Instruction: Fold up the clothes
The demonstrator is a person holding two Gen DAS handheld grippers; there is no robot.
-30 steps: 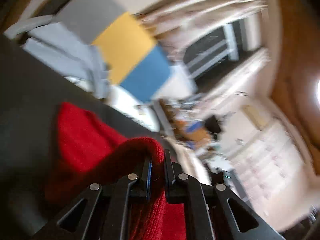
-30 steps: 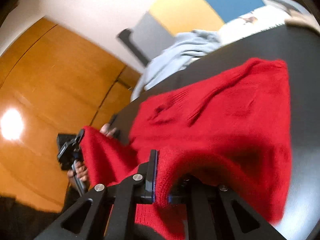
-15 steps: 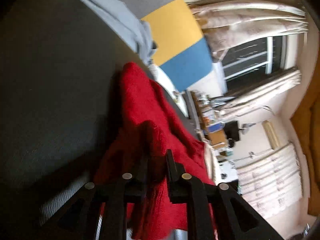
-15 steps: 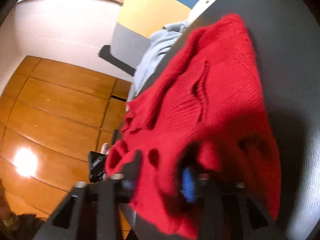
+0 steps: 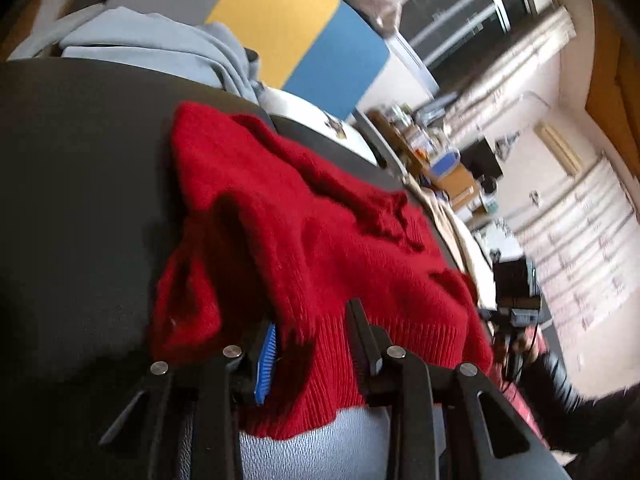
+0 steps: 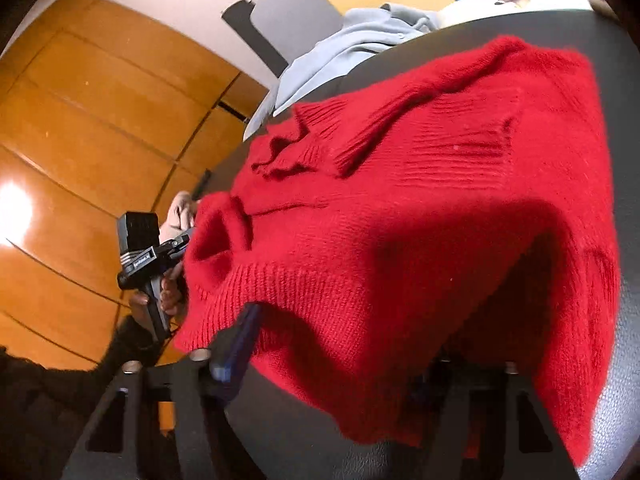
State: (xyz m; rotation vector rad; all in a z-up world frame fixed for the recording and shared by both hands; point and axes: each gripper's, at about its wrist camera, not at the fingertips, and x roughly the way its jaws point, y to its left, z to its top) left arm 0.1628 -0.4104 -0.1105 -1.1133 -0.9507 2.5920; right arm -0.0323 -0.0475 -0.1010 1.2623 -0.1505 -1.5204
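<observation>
- Though a white label point(image 6: 138, 261) sits on the body of the left gripper point(image 5: 312, 320), far left in the right wrist view, its print is too small for me to read; I find no other writing.
- A hand point(image 6: 172, 292) in a dark sleeve grips that tool's handle.
- On my left wrist feed the jaws stand released. They have just been opening, and the ribbed hem of the red sweater point(image 5: 320, 232) hangs loose between them. A second ago they were clenched on a raised fold of it.
- The sweater now lies slack on the dark counter point(image 5: 80, 160), its near hem over the edge; a second ago it was held up off the surface.
- A pale blue-grey garment point(image 5: 160, 48) is bunched at the counter's far edge, as before.
- At the right gripper point(image 6: 344, 332) the jaws have just been closing, yet they stand well apart. One blue pad point(image 6: 236, 344) shows bare; the sweater drapes over the other finger and hides it. A second ago they pinched the hem.
</observation>
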